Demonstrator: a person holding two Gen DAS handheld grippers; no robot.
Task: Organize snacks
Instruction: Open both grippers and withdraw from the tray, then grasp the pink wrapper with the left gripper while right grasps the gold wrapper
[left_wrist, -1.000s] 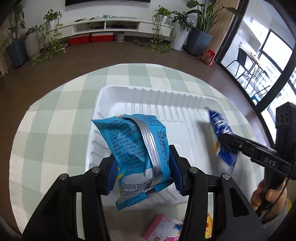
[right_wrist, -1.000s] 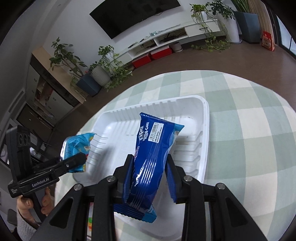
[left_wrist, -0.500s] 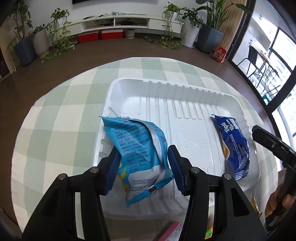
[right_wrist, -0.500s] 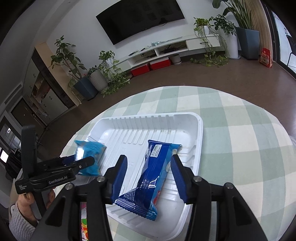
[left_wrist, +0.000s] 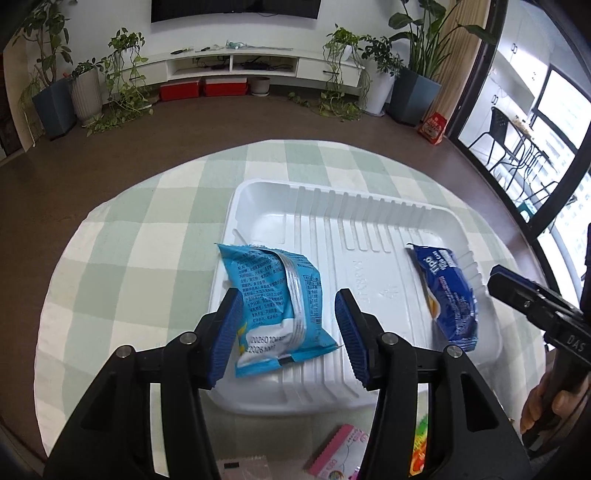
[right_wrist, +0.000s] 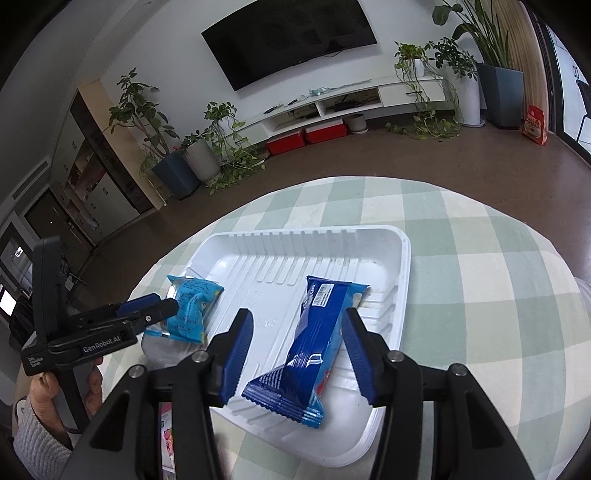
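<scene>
- Left hand-held gripper: jaws parted, released; light blue snack bag lies between them in the white tray.
- Right hand-held gripper: jaws apart, released; dark blue snack pack lies between them in that tray.

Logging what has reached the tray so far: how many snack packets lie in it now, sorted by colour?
Light blue packet: 1
Dark blue packet: 1
Total in the white tray: 2
</scene>
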